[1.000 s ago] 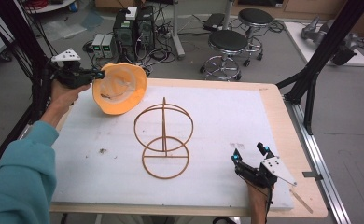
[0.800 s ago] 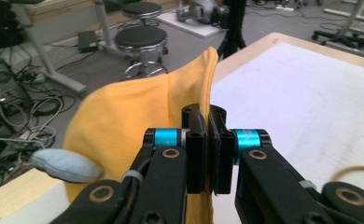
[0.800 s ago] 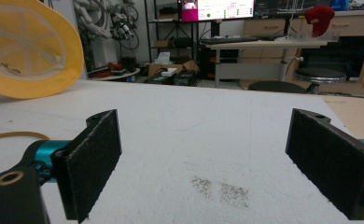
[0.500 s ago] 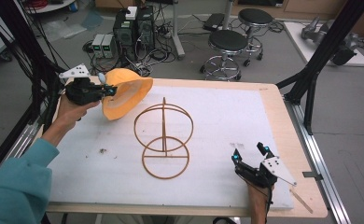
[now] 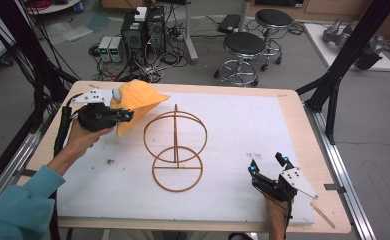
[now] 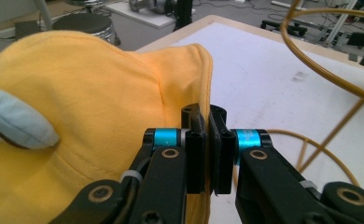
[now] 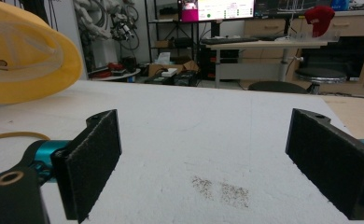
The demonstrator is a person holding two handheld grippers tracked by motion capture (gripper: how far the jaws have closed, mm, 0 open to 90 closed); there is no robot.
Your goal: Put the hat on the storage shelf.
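Two grippers were in my hands over a wide table [image 5: 293, 107] with a pale wooden edge, its top covered by a white foam-like mat [image 5: 243, 130] with a matte, faintly speckled surface. Next in size came the yellow cap [image 5: 135, 102], which I held off the mat at the table's far left, just beside the wire stand [image 5: 175, 150] but apart from it as far as I could tell. My left gripper [image 5: 119, 116] was clamped on the cap's brim: in the left gripper view its two black pads met on the folded edge of the fabric [image 6: 189, 79], with the crown bulging away to the left of the fingers. The cap looked like soft cotton, stitched in panels with a visible seam, and carried a pale blue padded patch [image 6: 17, 121] on its side; in the right gripper view I saw its whitish lining [image 7: 21, 51]. The stand was thin golden-brown wire bent into a flat ring on the mat, an upright hoop, a level hoop across it and a central post. My right gripper [image 5: 269, 165] rested low at the near right of the mat, well apart from the cap and stand, its rough black felt-like pads [image 7: 96, 158] spread wide with nothing between them.
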